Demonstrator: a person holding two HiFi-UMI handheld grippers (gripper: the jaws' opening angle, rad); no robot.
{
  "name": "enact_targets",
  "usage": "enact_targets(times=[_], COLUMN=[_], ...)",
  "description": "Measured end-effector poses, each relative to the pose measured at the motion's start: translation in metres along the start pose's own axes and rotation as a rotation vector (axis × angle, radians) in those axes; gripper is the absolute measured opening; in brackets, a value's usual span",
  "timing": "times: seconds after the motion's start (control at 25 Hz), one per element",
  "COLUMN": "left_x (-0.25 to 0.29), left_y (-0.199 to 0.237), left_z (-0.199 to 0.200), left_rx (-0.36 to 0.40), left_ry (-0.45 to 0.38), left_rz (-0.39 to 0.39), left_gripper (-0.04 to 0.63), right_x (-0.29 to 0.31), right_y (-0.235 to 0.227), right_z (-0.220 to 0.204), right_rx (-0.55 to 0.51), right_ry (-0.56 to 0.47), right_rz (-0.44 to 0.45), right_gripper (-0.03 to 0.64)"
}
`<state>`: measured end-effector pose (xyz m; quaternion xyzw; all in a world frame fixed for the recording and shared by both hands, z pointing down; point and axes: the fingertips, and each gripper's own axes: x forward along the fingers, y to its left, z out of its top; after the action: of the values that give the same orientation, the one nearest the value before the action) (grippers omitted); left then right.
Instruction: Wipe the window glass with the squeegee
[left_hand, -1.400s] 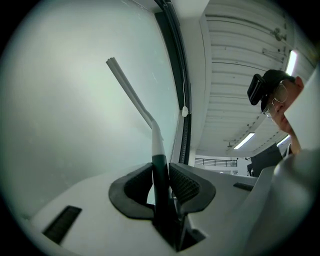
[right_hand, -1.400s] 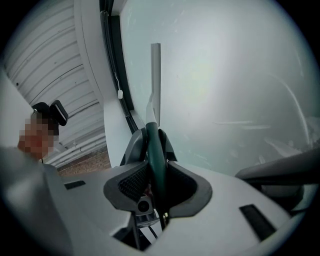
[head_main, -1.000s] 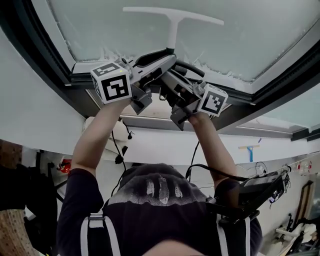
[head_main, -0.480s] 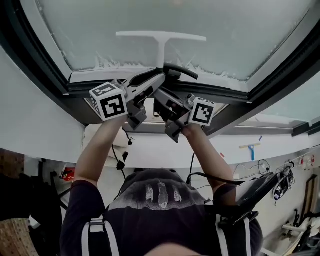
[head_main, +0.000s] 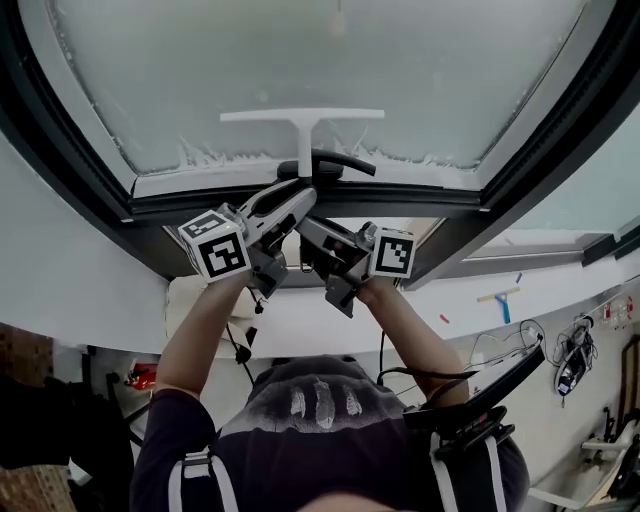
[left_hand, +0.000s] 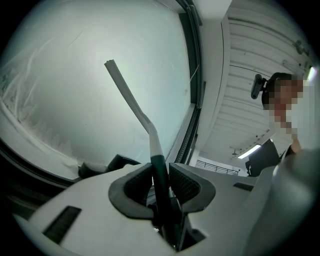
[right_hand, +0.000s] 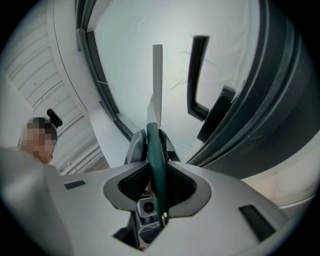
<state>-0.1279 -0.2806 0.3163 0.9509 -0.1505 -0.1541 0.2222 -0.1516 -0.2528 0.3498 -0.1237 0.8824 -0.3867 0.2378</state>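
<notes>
Squeegee (head_main: 302, 125): pale T-shaped tool, its blade lying flat and level across the window glass (head_main: 330, 60), low on the pane just above the bottom frame rail (head_main: 430, 198).
Squeegee handle: dark green, running back from the pale stem into both grippers; seen edge-on in the right gripper view (right_hand: 157, 90) and slanting up to the left in the left gripper view (left_hand: 134, 107).
Left gripper (head_main: 302, 192): clenched on the green handle, its ribbed pads (left_hand: 185, 182) pressing it from either side; it grips nearer the blade.
Right gripper (head_main: 303, 224): clamped on the same handle just behind the left one, pads tight on both sides (right_hand: 159, 180).
Glass: frosted and pale, with a ragged white line of foam (head_main: 215, 158) along the lower edge, left of the stem.
Window handle (head_main: 338, 160): black lever, just beside the squeegee stem, also standing against the pane in the right gripper view (right_hand: 197, 75).
Person: both forearms (head_main: 195, 330) raised towards the window, the marker cubes (head_main: 215, 245) side by side.
</notes>
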Motion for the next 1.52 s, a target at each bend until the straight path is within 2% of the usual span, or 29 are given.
enact_targets(times=[0.16, 0.32, 0.52, 0.68, 0.84, 1.16, 1.52], left_x=[0.023, 0.069, 0.144, 0.217, 0.297, 0.292, 0.293], left_y=[-0.029, -0.07, -0.109, -0.134, -0.155, -0.175, -0.174], left_z=[0.003, 0.014, 0.045, 0.079, 0.1, 0.114, 0.116], left_rx=[0.06, 0.122, 0.194, 0.186, 0.24, 0.269, 0.268], left_ry=[-0.01, -0.026, -0.048, -0.11, -0.139, -0.219, -0.242], left_rz=[-0.062, -0.139, -0.22, -0.233, -0.242, -0.302, -0.284], left_gripper=[0.11, 0.11, 0.109, 0.104, 0.104, 0.104, 0.104], right_x=[-0.023, -0.056, -0.093, -0.124, -0.161, -0.158, -0.157], right_y=[0.016, 0.05, 0.084, 0.112, 0.131, 0.151, 0.152], right_z=[0.017, 0.057, 0.134, 0.214, 0.288, 0.293, 0.294], right_rx=[-0.087, -0.175, -0.292, -0.296, -0.353, -0.512, -0.499], right_ry=[-0.022, -0.069, -0.152, -0.224, -0.265, -0.249, -0.249], right_rz=[0.009, 0.029, 0.052, 0.118, 0.13, 0.05, 0.036], right_gripper=[0.1, 0.1, 0.1, 0.1, 0.1, 0.098, 0.099])
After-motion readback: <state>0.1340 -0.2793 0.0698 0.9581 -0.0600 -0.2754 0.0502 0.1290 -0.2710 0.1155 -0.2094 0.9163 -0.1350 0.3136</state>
